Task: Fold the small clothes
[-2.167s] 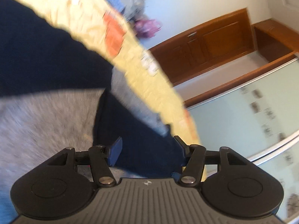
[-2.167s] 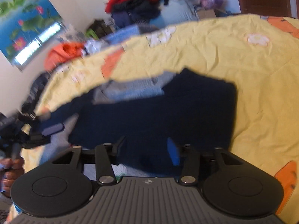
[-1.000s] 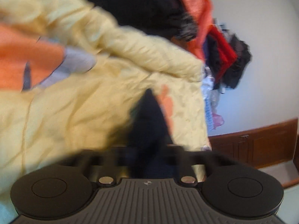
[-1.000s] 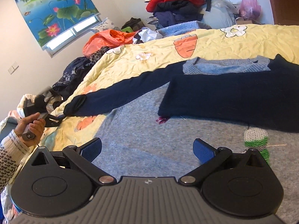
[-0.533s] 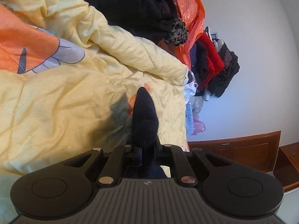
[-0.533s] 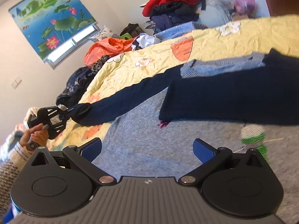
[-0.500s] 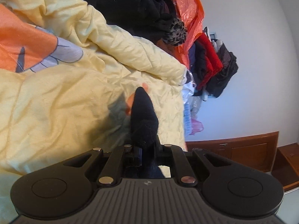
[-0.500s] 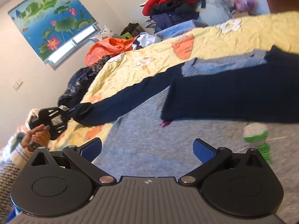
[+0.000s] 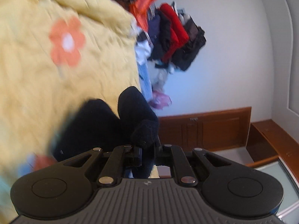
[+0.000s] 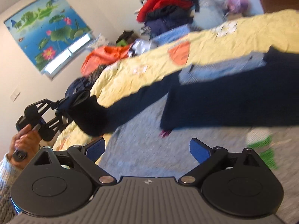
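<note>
One sleeve in play: cuff pinched tight in left tongs, lifted off yellow quilt. Right tongs wide, narrowing slightly, nothing between, hovering over grey knit. Navy sweater spread flat on bed, body not yet folded; most folding probably left. Clothes heap against far wall, lotus blind at window, wooden cabinet low.
</note>
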`<move>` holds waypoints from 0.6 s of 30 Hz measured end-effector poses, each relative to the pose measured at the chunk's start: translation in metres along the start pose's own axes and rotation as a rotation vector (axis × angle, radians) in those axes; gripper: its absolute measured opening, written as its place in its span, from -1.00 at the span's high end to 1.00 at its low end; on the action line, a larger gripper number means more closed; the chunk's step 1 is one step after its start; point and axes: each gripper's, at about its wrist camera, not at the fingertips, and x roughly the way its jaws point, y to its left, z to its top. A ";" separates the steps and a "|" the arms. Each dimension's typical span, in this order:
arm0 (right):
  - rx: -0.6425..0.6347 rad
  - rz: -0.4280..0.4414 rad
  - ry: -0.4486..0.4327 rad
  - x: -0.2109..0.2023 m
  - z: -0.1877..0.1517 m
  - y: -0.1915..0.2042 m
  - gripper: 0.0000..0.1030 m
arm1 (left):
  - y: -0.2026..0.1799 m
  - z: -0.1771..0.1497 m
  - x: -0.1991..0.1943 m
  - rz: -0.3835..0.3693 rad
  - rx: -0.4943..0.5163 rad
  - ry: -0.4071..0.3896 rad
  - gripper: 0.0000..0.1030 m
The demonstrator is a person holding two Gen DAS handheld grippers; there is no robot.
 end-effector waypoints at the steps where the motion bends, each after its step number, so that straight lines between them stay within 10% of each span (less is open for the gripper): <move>1: 0.008 -0.007 -0.012 -0.004 0.002 -0.004 -0.86 | -0.002 -0.013 0.011 -0.016 0.001 0.019 0.81; 6: 0.034 -0.055 -0.025 -0.014 0.006 -0.024 -0.88 | 0.009 -0.074 0.072 0.002 0.014 0.084 0.80; 10: 0.067 -0.080 0.006 -0.010 0.005 -0.044 -0.95 | 0.054 -0.103 0.113 0.160 0.005 0.125 0.69; 13: 0.107 -0.073 0.033 -0.001 0.004 -0.056 -0.95 | 0.068 -0.105 0.112 0.115 -0.008 0.129 0.64; 18: 0.256 0.046 0.069 0.029 0.014 -0.066 -0.95 | 0.046 -0.083 0.073 0.000 0.011 0.142 -0.89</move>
